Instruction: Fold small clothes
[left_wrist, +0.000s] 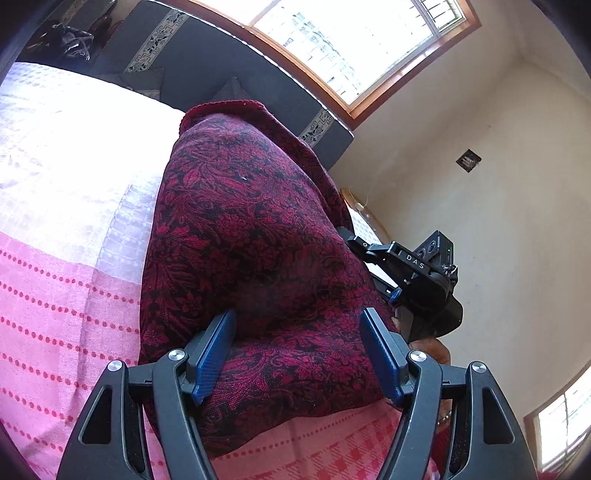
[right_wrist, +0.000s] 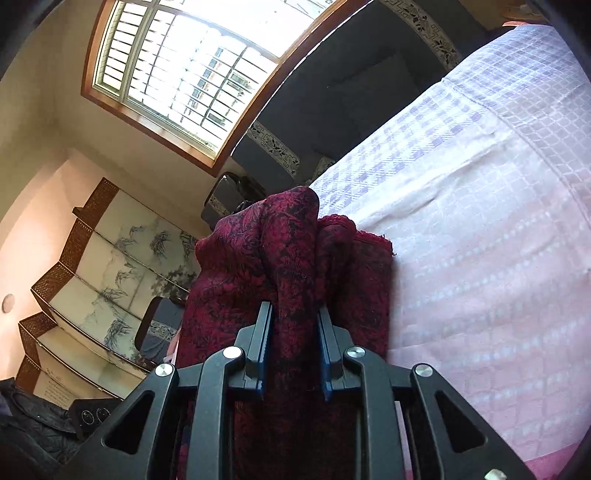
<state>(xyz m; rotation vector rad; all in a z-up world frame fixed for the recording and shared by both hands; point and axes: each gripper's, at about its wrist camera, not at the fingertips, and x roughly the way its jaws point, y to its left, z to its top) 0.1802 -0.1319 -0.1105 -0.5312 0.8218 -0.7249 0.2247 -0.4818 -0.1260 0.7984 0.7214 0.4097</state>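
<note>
A dark red cloth (left_wrist: 251, 236) with a black floral weave lies bunched on the bed, its hemmed edge at the far end. My left gripper (left_wrist: 299, 350) stands wide over the cloth's near end. A hump of fabric fills the gap between its blue pads (left_wrist: 212, 354), and more cloth spreads out past the left finger. My right gripper (right_wrist: 295, 347) is shut on a raised fold of the same cloth (right_wrist: 291, 251), which stands up between its narrow jaws. In the left wrist view the right gripper's black body (left_wrist: 424, 273) shows at the cloth's right side, its fingertips hidden behind fabric.
The bed cover (left_wrist: 55, 288) is pink with red dotted lines near me and pale lilac checks (right_wrist: 480, 147) farther off. A dark bench (left_wrist: 221, 62) runs under the window (right_wrist: 184, 74). A folding painted screen (right_wrist: 103, 280) stands at the left in the right wrist view.
</note>
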